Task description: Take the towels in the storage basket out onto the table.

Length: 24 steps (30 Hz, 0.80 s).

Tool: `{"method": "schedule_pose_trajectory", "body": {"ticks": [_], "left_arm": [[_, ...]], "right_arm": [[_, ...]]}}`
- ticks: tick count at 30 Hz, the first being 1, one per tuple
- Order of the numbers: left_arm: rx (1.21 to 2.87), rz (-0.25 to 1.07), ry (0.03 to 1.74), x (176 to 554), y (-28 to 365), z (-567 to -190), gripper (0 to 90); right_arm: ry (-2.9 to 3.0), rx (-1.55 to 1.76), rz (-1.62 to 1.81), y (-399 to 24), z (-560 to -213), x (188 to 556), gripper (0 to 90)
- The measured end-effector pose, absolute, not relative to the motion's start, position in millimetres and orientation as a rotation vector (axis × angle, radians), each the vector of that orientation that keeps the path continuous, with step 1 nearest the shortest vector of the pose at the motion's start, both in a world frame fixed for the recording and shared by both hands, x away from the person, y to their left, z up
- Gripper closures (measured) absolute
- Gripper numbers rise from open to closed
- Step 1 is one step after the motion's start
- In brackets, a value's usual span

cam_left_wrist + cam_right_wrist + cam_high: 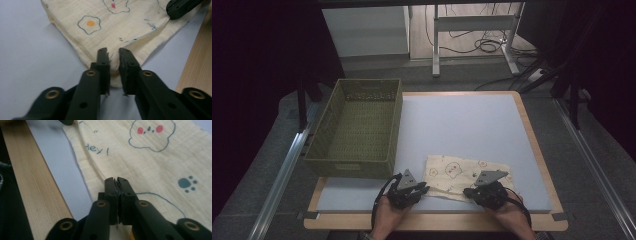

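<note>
A cream cloth (457, 172) printed with fried eggs, a cloud face and paw marks lies folded near the front of the pale mat (462, 125). My left gripper (426, 189) comes at its near left corner. In the left gripper view that corner of the cloth (130, 22) is bunched between the jaws of my left gripper (113, 53), which is shut on it. My right gripper (467, 191) is at the cloth's near right edge. In the right gripper view my right gripper (116, 180) is shut on the cloth (150, 162), its jaws tight on a thin edge.
An olive woven basket (347, 167) stands with nothing in it at the mat's left, just behind my left hand. The table's wooden rim (437, 220) runs along the front, close behind both grippers. Desk legs and cables are on the floor beyond the table.
</note>
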<state>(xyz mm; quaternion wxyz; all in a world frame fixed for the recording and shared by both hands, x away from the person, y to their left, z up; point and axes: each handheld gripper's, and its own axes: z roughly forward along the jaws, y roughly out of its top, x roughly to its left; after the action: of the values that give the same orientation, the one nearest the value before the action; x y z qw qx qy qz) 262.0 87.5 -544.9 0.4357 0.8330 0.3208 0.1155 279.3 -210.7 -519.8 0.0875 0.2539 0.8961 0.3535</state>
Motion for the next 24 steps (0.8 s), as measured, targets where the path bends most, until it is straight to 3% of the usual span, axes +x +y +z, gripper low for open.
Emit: {"method": "schedule_pose_trajectory", "body": {"ticks": [1, 7, 10, 14, 16, 24], "left_arm": [[2.072, 0.288, 0.793, 261.9, 87.6, -544.1, 83.6], [2.080, 0.322, 0.766, 253.9, 87.7, -533.2, 83.2], [2.096, 0.315, 0.777, 251.1, 91.2, -531.2, 69.4], [2.070, 0.288, 0.788, 248.3, 95.1, -527.5, 61.1], [2.056, 0.281, 0.790, 249.2, 94.9, -522.7, 54.0], [2.041, 0.320, 0.845, 278.9, 70.3, -506.3, 48.5]], "right_arm": [[2.655, 0.761, 1.070, -213.0, -515.2, 278.1, 89.0], [2.665, 0.744, 1.118, -216.0, -501.3, 269.4, 89.1], [2.692, 0.725, 1.097, -214.3, -504.6, 262.9, 88.6], [2.721, 0.752, 1.084, -214.8, -516.7, 265.7, 86.6], [2.724, 0.778, 1.135, -219.1, -519.1, 267.0, 81.2], [2.587, 0.836, 1.150, -251.3, -487.3, 272.6, 75.0]]}}
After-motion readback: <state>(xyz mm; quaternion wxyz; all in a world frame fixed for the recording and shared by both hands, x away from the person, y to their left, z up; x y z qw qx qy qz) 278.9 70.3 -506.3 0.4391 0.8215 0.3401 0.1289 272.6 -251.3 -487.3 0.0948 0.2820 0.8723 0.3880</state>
